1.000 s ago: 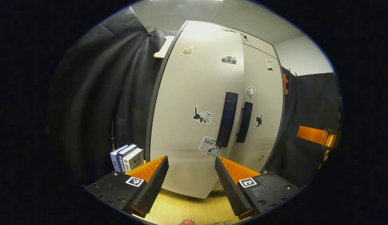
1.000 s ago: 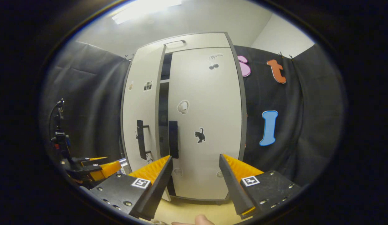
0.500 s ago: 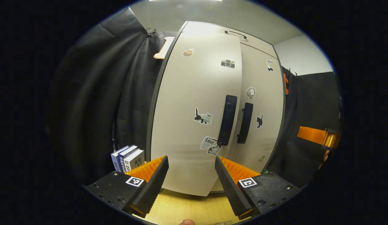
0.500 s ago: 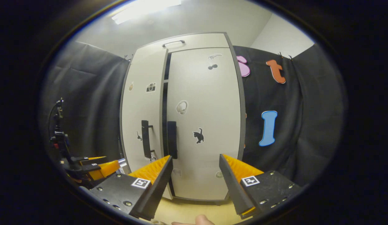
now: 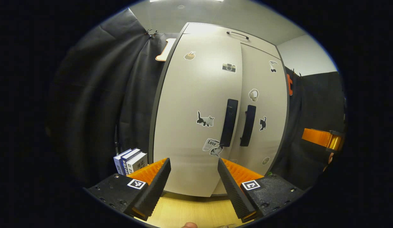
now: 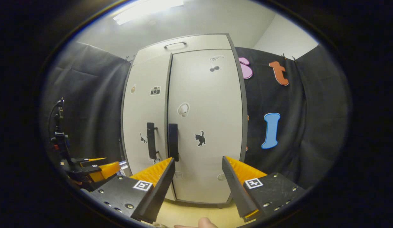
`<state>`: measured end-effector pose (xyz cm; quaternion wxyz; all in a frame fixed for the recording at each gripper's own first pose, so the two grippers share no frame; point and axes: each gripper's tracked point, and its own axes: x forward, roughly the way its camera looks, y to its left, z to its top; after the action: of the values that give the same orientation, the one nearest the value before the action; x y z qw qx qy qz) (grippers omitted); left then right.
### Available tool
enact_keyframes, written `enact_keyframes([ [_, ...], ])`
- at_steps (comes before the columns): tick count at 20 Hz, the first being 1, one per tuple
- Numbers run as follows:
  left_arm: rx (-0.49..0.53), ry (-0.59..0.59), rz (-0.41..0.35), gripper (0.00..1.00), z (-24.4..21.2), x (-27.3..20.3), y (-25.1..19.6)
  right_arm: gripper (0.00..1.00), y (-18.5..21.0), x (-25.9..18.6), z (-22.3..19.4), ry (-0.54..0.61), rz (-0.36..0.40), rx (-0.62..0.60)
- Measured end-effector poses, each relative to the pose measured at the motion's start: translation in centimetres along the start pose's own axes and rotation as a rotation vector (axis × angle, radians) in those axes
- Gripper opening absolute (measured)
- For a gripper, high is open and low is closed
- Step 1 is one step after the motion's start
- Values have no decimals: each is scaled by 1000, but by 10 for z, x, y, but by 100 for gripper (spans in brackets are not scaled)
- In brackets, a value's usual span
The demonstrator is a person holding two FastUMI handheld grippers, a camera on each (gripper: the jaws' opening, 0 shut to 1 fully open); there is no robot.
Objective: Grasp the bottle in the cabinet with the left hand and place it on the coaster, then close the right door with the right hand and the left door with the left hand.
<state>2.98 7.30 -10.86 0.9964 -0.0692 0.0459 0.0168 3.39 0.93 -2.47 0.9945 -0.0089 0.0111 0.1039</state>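
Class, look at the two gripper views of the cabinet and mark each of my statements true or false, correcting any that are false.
1. Both cabinet doors are closed or very nearly so. True.
2. The left gripper grips the left door's handle. False: it is open, holding nothing, short of the left door.
3. Books stand left of the cabinet. True.
4. The right gripper is shut on a bottle. False: it is open and empty before the right door.
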Motion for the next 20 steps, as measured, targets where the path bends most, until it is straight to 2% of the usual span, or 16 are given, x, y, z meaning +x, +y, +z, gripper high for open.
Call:
enact_keyframes([
  [4,24,-28,25,94,27,-4,-7,86,-7,-3,11,-23,-8,-7],
  [5,39,-38,32,94,38,-5,-8,90,-10,-5,16,-33,-13,-19],
  [6,52,-44,40,94,49,-5,-11,86,-16,-5,23,-47,-24,-34],
  [7,61,-56,45,94,59,-4,-14,90,-24,-5,30,-64,-35,-46],
  [10,48,-71,66,95,89,-2,-28,90,-50,-1,55,-107,-75,-55],
  [15,33,-103,32,95,130,-4,-76,90,-90,-11,73,-132,-130,-59],
  [16,41,-102,26,95,133,-4,-85,86,-95,-14,73,-127,-130,-60],
  [18,39,-119,1,95,140,-3,-105,86,-108,-20,72,-121,-138,-74],
  [19,33,-125,-11,95,140,-3,-116,90,-113,-23,71,-118,-140,-84],
  [20,32,-121,-22,95,138,-3,-125,90,-119,-25,70,-114,-139,-92],
])
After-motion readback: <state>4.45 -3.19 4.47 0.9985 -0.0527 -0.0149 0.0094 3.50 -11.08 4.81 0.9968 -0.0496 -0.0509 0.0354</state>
